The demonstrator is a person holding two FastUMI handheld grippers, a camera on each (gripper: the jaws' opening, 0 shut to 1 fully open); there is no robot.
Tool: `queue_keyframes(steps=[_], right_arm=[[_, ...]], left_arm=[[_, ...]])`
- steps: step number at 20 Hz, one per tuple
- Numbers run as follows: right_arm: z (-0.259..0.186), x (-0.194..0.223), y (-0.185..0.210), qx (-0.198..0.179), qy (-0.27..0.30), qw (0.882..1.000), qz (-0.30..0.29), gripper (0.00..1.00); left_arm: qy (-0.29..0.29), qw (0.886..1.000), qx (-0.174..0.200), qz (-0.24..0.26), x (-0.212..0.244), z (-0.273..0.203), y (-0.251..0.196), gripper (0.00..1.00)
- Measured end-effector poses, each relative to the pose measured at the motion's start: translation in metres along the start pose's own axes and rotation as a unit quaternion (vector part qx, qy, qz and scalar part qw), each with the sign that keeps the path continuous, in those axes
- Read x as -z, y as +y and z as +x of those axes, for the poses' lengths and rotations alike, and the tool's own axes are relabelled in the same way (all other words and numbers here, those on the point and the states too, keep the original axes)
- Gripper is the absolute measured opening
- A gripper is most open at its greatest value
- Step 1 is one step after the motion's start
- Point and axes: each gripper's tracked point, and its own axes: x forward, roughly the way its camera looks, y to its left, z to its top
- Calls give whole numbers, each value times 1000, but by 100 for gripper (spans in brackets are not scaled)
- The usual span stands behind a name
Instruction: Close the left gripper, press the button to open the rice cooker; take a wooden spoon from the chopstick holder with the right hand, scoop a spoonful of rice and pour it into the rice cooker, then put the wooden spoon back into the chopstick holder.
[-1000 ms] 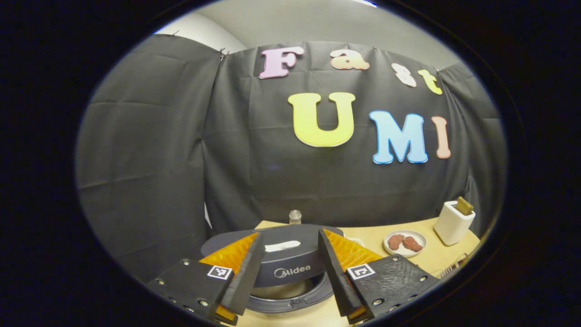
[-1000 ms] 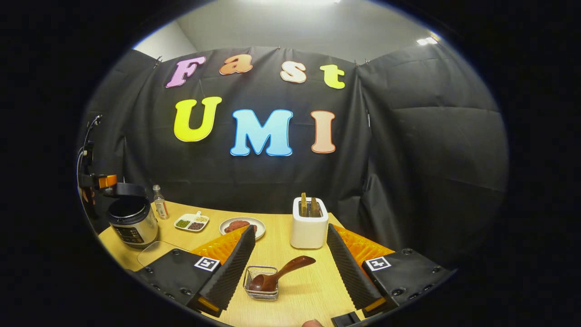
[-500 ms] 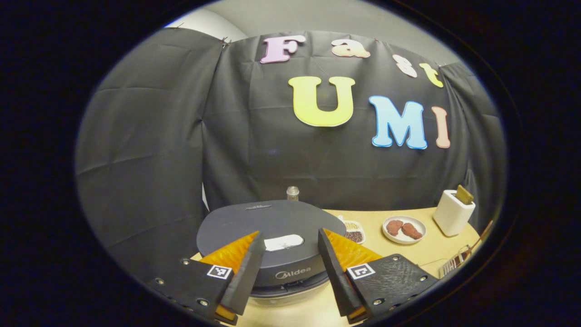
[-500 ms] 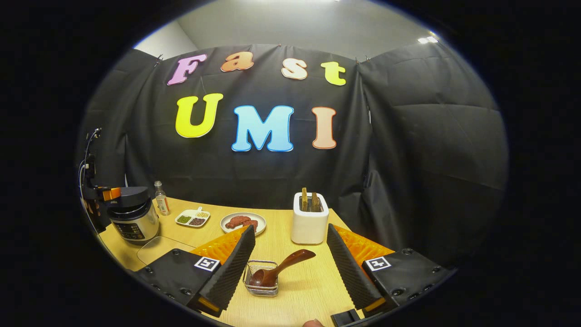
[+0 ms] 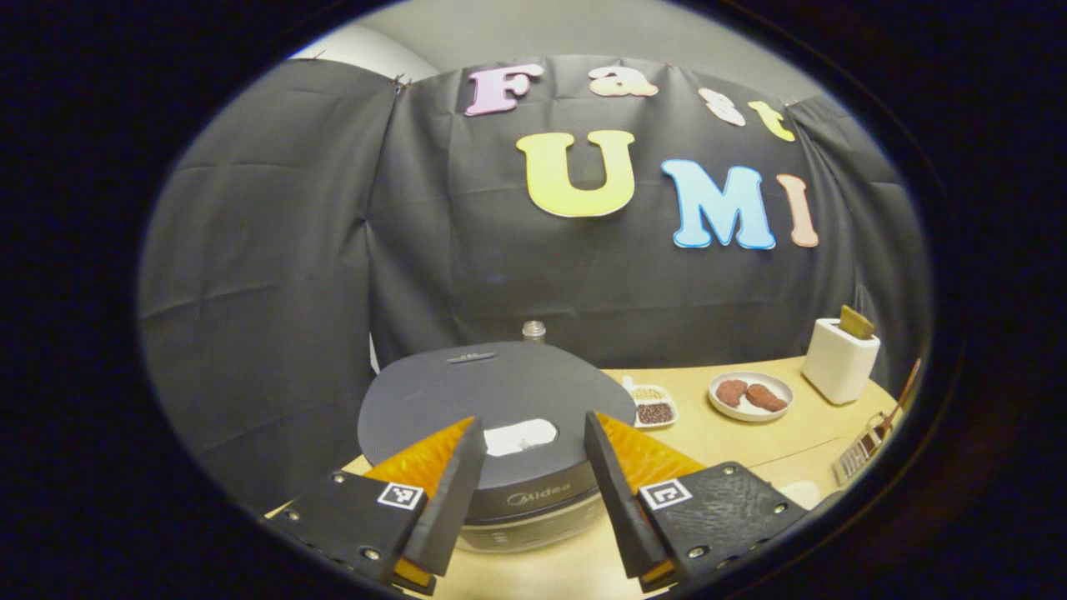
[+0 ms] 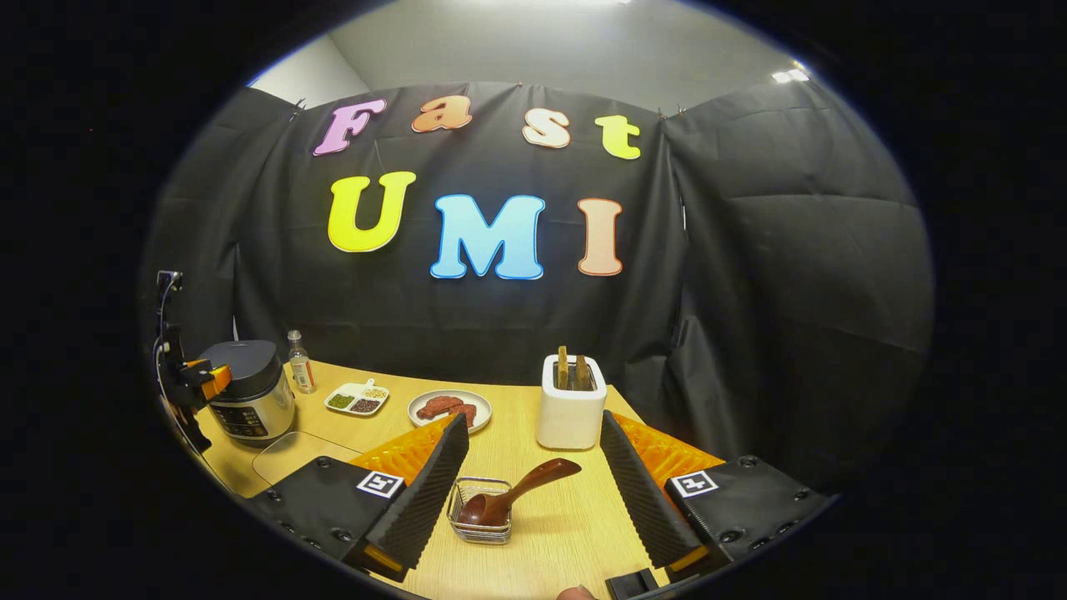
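The rice cooker (image 5: 500,392) stands right in front of my left gripper (image 5: 532,421) with its dark lid down. A pale button (image 5: 521,436) on the lid lies between the open fingers, which hold nothing. In the right gripper view the cooker (image 6: 246,392) is far left, and the left gripper (image 6: 196,383) hangs at its left side. The wooden spoon (image 6: 508,496) rests bowl-down in a small wire holder (image 6: 479,523), handle slanting up to the right. My right gripper (image 6: 533,421) stands open above it, apart from it.
A white box (image 6: 571,410) with brown pieces upright stands behind the spoon. On the wooden table (image 6: 542,542) also sit a plate of reddish pieces (image 6: 448,408), a divided dish of beans (image 6: 357,398), a small bottle (image 6: 298,367) and a clear mat (image 6: 292,458).
The cooker's lid has swung down from raised to shut, and the left gripper has come down with it. The right gripper and the spoon have hardly moved.
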Motion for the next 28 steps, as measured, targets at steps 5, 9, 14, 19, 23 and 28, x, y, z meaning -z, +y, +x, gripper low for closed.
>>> queue_keyframes(steps=[5, 9, 14, 19, 23, 28], right_arm=[[-5, -10, -3, -7, -11, 1000, -12, 100], [-10, -29, -8, -15, -34, 999, -7, 100], [-21, -52, -15, -37, -66, 997, 6, 100], [-37, -71, -6, -86, -105, 990, 25, 98], [-54, -74, 2, -107, -116, 987, 27, 97], [-80, -72, 25, -116, -112, 986, 45, 97]], left_arm=[[18, 1000, 21, 11, -6, -1, -2, 80], [-5, 1000, 11, -8, -51, -12, 0, 76], [-70, 997, 15, 10, -135, -66, -27, 77], [-102, 994, 15, 31, -180, -141, -55, 85], [-119, 992, 26, 43, -192, -198, -79, 85], [-119, 991, 52, 40, -173, -241, -85, 85]])
